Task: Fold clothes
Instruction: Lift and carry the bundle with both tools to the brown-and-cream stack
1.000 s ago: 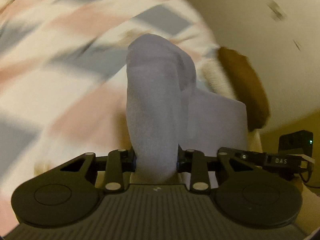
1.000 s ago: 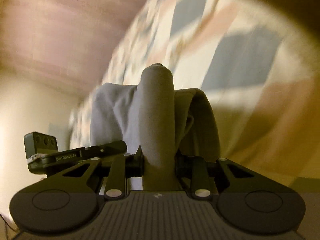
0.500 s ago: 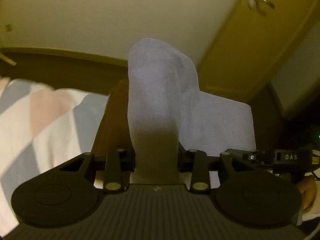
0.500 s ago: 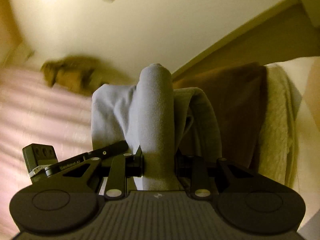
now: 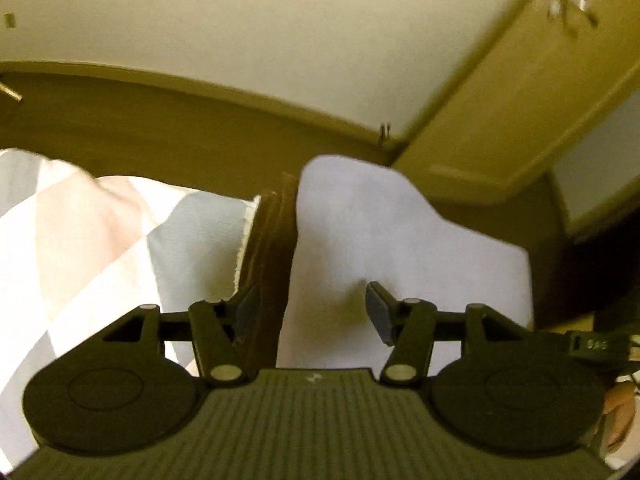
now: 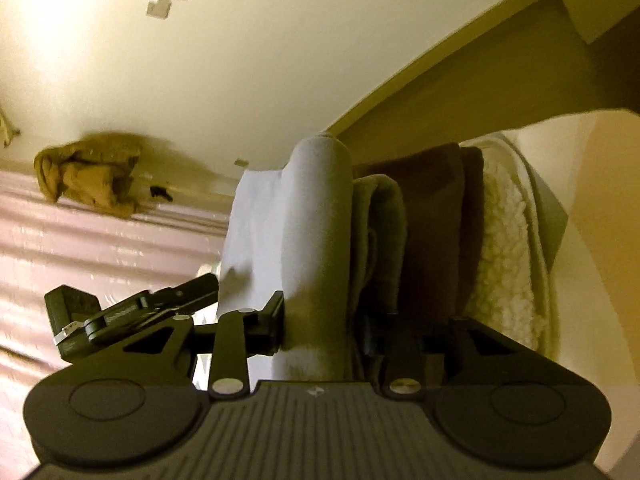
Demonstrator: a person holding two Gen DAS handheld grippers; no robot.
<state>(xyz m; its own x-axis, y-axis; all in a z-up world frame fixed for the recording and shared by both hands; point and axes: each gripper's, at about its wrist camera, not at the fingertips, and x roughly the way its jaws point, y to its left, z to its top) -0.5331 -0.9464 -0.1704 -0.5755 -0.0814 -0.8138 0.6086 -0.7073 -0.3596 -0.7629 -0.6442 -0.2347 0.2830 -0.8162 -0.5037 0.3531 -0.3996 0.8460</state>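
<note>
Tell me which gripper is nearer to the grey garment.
Right. The right gripper is shut on the grey garment; the left gripper is open, its fingers spread either side of it.

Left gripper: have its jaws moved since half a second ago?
Yes. The left gripper has opened: both fingers have swung outward from the grey cloth, which now sits loose between them.

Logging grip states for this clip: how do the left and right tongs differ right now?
The left tongs are spread open, their pads clear of the grey cloth between them; the right tongs are shut on a bunched fold of it. The cloth lies flat and smooth at the left tongs, rolled and thick in the right. Both point at the same cloth, against the brown blanket.
</note>
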